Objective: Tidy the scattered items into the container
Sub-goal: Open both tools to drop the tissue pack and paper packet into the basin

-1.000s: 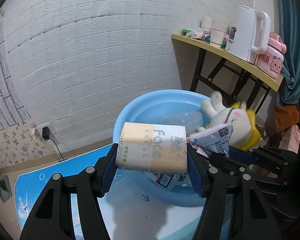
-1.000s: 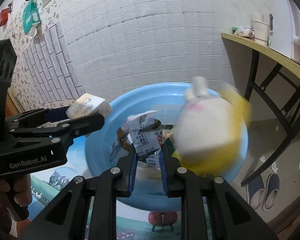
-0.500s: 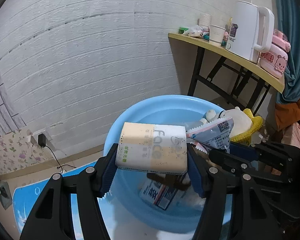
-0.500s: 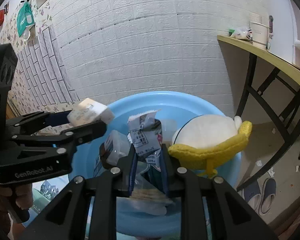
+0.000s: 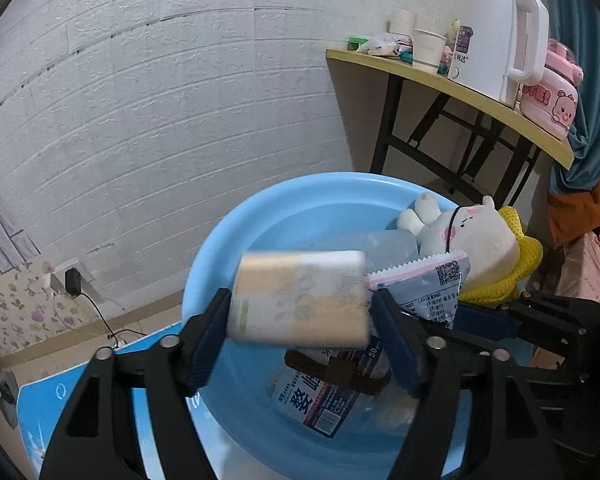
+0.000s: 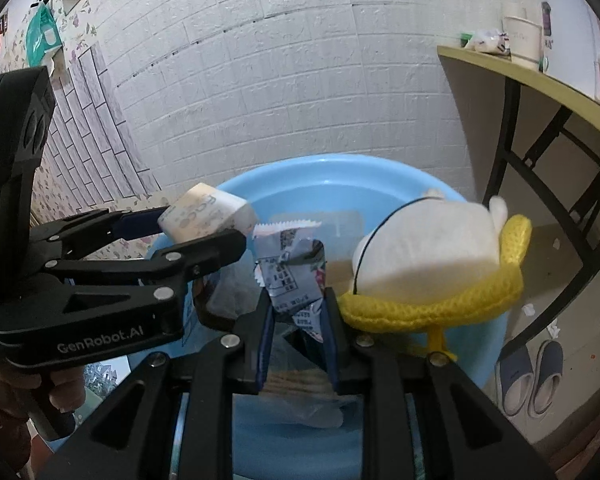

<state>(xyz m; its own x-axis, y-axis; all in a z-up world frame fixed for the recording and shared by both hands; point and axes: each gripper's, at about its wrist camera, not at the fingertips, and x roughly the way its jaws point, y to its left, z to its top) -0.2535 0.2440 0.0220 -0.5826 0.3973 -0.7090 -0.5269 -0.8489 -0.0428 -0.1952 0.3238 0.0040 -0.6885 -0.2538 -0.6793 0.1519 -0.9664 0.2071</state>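
While both grippers hung over the basin (image 5: 220, 248), my left gripper (image 5: 300, 320) had its fingers spread, the tissue pack (image 5: 300, 300) blurred between them, seemingly dropping. My right gripper (image 6: 296, 320) pinched the sachet (image 6: 292, 276) left of the plush (image 6: 428, 256); I judged releasing it came next.

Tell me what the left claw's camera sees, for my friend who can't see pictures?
The left claw has a blurry tissue pack between its fingers above a blue basin that holds a white plush toy and packets. On the right, the right claw grips a snack packet.
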